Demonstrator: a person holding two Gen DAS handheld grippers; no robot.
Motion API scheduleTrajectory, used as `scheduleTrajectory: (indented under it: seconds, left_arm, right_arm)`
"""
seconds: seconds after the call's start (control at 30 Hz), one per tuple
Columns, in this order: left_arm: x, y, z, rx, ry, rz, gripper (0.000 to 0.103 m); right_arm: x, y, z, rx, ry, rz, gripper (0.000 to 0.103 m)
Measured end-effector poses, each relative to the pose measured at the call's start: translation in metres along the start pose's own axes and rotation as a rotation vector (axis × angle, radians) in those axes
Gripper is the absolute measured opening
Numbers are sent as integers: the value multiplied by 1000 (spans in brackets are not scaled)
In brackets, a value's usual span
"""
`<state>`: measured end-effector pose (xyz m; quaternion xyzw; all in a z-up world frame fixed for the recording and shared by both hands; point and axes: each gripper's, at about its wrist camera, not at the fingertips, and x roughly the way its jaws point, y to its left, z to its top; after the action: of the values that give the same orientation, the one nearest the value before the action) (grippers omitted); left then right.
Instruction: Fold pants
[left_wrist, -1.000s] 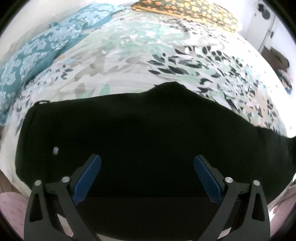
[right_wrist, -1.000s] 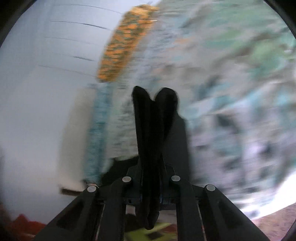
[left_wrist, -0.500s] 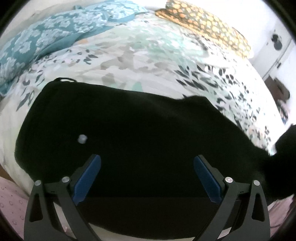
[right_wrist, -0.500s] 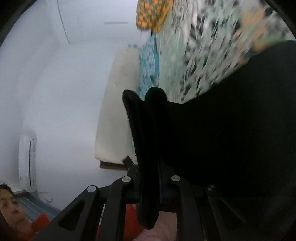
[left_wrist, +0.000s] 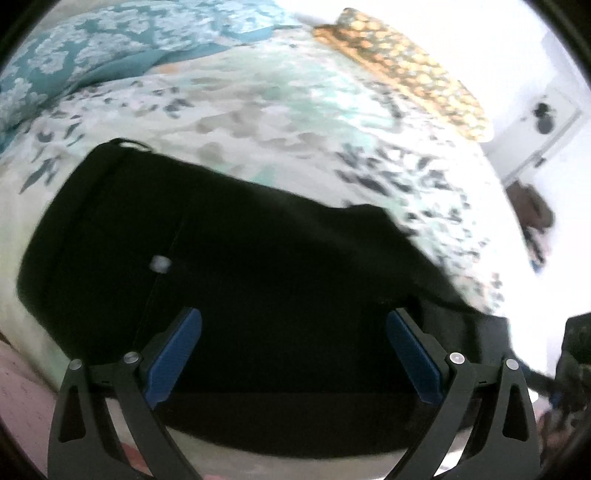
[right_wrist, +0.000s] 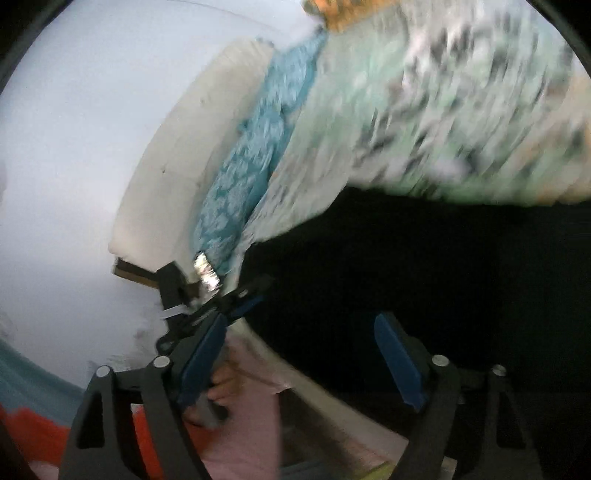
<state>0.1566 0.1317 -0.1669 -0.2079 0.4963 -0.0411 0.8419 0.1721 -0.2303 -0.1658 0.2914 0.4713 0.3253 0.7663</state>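
Black pants (left_wrist: 258, 266) lie flat on a floral bedspread (left_wrist: 258, 110), waistband to the left with a small white button (left_wrist: 159, 263). My left gripper (left_wrist: 293, 354) is open and empty just above the near part of the pants. In the right wrist view, blurred and tilted, the pants (right_wrist: 424, 266) fill the lower right. My right gripper (right_wrist: 299, 354) is open and empty over their edge. The other gripper (right_wrist: 221, 299) shows beyond its left finger.
A teal patterned pillow (left_wrist: 92, 55) lies at the back left of the bed and an orange patterned pillow (left_wrist: 406, 70) at the back right. A white door (left_wrist: 543, 122) stands far right. Pink fabric (right_wrist: 251, 413) lies below the bed edge.
My right gripper has opened and let go of the black fabric it was pinching. The pants now lie spread on the bed. My left gripper stayed open and shifted slightly.
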Motion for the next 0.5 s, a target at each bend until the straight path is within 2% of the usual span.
scheduleTrajectory:
  seconds: [0.07, 0.13, 0.2, 0.27, 0.33, 0.37, 0.47, 0.5]
  left_arm:
    - [-6, -21, -6, 62, 0, -63, 101]
    - [-8, -54, -16, 185, 10, -100, 100]
    - [-3, -83, -28, 302, 27, -97, 100]
    - [7, -102, -39, 380, 53, -52, 94]
    - [22, -108, -44, 397, 103, -17, 83]
    - [26, -106, -46, 390, 120, -11, 82]
    - [36, -102, -48, 356, 152, -12, 74]
    - [38, -103, -48, 355, 161, -26, 63]
  right_arm:
    - [-33, -11, -7, -16, -47, -73, 94]
    - [-57, -27, -16, 13, -80, -110, 94]
    - [-77, -40, -35, 71, -118, -123, 94]
    - [-92, -58, -56, 144, -167, -119, 94]
    - [-104, -74, -68, 222, -189, -113, 94]
    - [-108, -76, -69, 238, -193, -116, 94]
    - [-116, -66, -60, 156, -233, -192, 94]
    - [-121, -62, -56, 119, -239, -229, 94]
